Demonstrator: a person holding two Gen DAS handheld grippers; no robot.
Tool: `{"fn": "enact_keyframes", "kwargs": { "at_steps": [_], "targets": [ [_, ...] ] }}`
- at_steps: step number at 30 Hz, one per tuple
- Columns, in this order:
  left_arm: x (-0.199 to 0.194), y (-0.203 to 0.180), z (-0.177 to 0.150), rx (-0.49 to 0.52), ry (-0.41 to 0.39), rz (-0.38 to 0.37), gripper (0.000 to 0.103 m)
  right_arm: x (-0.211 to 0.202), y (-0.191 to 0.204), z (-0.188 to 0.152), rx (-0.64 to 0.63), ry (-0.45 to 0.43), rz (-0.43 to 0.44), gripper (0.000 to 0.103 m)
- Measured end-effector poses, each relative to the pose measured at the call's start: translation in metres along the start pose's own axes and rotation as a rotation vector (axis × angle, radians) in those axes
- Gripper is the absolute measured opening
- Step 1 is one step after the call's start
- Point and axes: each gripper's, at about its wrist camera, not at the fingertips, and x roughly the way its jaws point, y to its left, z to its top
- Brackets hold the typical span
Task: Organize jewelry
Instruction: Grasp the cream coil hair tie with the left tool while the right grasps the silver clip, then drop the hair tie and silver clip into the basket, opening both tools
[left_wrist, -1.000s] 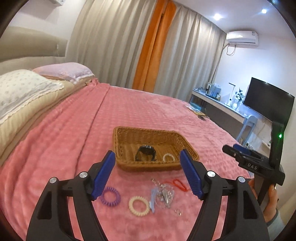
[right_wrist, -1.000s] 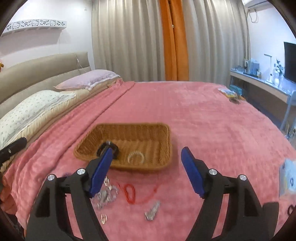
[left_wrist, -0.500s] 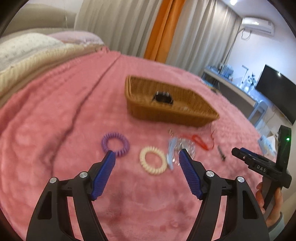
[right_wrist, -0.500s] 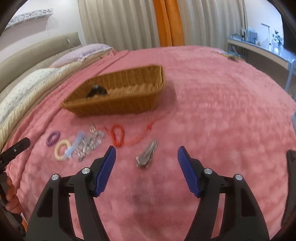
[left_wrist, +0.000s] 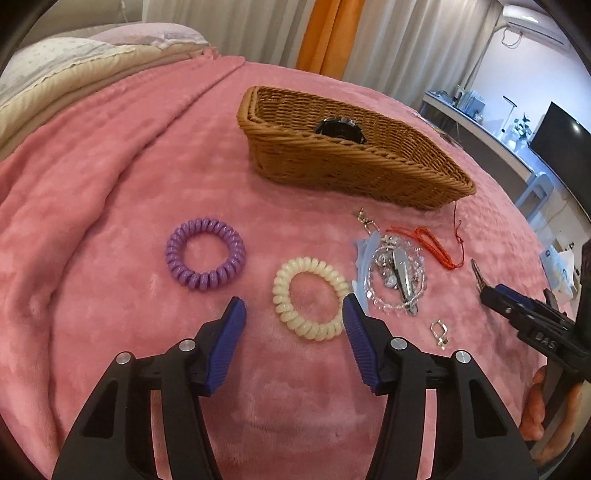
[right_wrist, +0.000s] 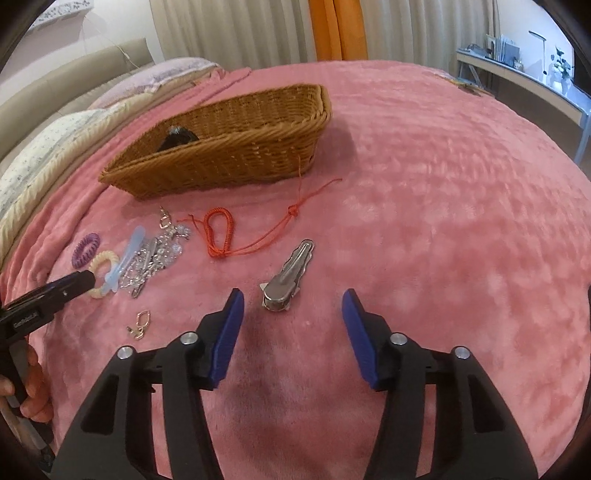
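Woven wicker basket (left_wrist: 343, 162), plush blanket (left_wrist: 110, 177), shiny metal clip (right_wrist: 290, 275).

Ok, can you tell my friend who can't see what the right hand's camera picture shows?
The open right gripper hovers low over a pink fuzzy blanket, with a silver metal hair clip lying just ahead between its blue fingers. Farther back sit a red braided cord, a pile of shiny trinkets and a brown woven basket.

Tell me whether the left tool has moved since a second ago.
Yes. The left tool has dropped toward the blanket, closing on the cream hair tie; the wicker basket that sat between its fingers now lies far ahead.
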Motion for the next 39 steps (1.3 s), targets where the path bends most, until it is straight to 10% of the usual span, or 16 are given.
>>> {"fn": "enact_keyframes", "kwargs": {
  "at_steps": [5,11,29,39],
  "targets": [
    [0.008,-0.003,0.005,0.007,0.011,0.013,0.05,0.011,0.014,0.009,-0.033,0.029,-0.032,0.036],
    [0.013,-0.006,0.003,0.019,0.036,0.008,0.011,0.008,0.021,0.004,-0.077,0.015,-0.031,0.021],
    [-0.035,-0.007,-0.004,0.001,-0.109,-0.094,0.008,-0.031,0.044,-0.01,-0.168,-0.075,0.105,0.021],
    [-0.061,-0.027,0.047,0.052,-0.224,-0.101,0.008,-0.065,0.061,0.047,-0.219,-0.197,0.133,0.021]
  ]
}}
